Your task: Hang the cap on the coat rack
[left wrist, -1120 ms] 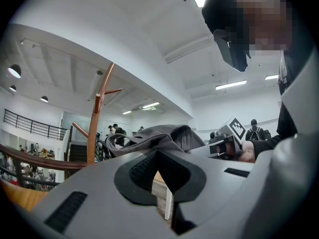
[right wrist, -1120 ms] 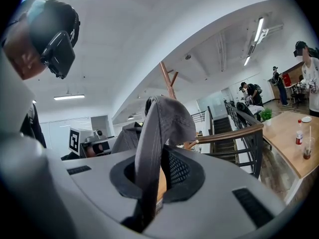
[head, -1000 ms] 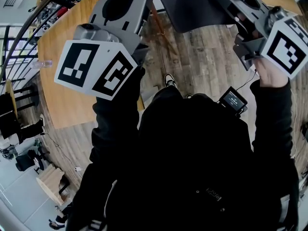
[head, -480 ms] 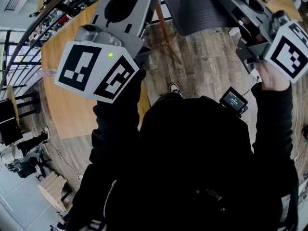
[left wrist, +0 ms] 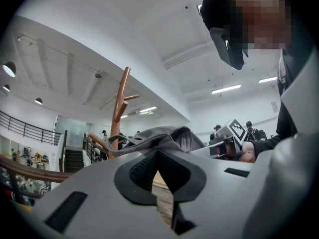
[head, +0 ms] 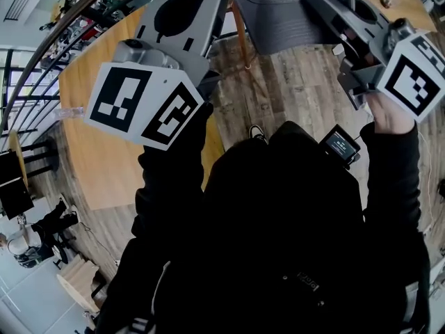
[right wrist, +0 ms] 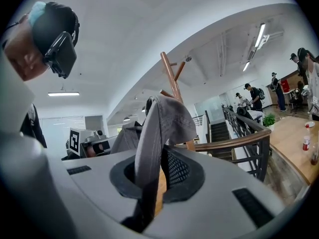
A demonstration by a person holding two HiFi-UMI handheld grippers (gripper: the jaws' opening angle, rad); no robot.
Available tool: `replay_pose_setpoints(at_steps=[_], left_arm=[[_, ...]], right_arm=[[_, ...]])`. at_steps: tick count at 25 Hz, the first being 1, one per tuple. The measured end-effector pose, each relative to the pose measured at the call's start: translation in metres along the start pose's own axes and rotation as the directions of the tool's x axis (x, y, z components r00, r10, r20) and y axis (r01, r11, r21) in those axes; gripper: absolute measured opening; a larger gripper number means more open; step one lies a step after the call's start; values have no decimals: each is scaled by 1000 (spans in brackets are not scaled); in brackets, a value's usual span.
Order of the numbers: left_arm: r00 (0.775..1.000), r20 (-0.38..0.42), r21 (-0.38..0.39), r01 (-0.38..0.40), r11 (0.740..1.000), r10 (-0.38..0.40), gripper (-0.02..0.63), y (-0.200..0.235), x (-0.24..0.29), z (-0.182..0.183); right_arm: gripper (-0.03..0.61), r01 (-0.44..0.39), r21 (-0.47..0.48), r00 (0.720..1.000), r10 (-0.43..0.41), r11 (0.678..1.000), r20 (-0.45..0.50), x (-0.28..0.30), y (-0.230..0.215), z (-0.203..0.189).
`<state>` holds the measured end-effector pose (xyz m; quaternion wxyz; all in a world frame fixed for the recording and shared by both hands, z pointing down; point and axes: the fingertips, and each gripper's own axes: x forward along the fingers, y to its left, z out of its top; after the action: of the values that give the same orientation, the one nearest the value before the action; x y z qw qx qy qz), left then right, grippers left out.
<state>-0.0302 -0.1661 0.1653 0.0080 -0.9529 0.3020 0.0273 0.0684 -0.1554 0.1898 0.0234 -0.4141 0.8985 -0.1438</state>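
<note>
Coat rack (head: 240, 37): brown wooden pole, 12 o'clock in head view, partly behind the cap (head: 285, 12). More of the pole shows than a second ago, and the floor planks (head: 306, 96) have slid down-frame. So the person (head: 278, 242) has been closing in on it.

The cap is grey and spans both tools at 12–1 o'clock, nearer the frame top than before. In both gripper views the rack rises behind it, with the pegs (right wrist: 180, 66) higher up. It is on none of them yet.

Left gripper (left wrist: 157, 152): in from 10 o'clock, jaws pressed together at the cap's edge. It looks like a pinch on the fabric.

Right gripper (right wrist: 154, 153): in from 2 o'clock, jaws pinching a fold of the cap, same grip as before.

Judgement: the carry is nearly over. Next is a lift to get the cap's opening over a peg, then both tools let go.
</note>
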Motion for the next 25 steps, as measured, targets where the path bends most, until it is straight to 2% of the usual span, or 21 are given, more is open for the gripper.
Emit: replay_pose_setpoints(at_steps=[4,8,12,19,25], left_arm=[[1000,20,-3,-17,1000,17,-2,-10,-4,11],[998,26,14,-59,998,59,-2,23,3,-13],[997,8,-2,-82,997,82,-2,33,-4,-36],[992,-17,-55,-126,990,125,-2,47,4,-52],[985,9,-76,-172,982,174,-2,56,3,-44]], right_arm=[[40,-10,-24,1000,10,1000,-10,-10,7,9],[40,-34,-43,999,34,998,-3,26,-15,-5],[40,-28,-32,1000,28,999,-1,37,-17,-33],[40,47,-121,999,-46,992,10,43,-24,-38],[40,47,-125,998,-42,991,40,46,-16,-38]])
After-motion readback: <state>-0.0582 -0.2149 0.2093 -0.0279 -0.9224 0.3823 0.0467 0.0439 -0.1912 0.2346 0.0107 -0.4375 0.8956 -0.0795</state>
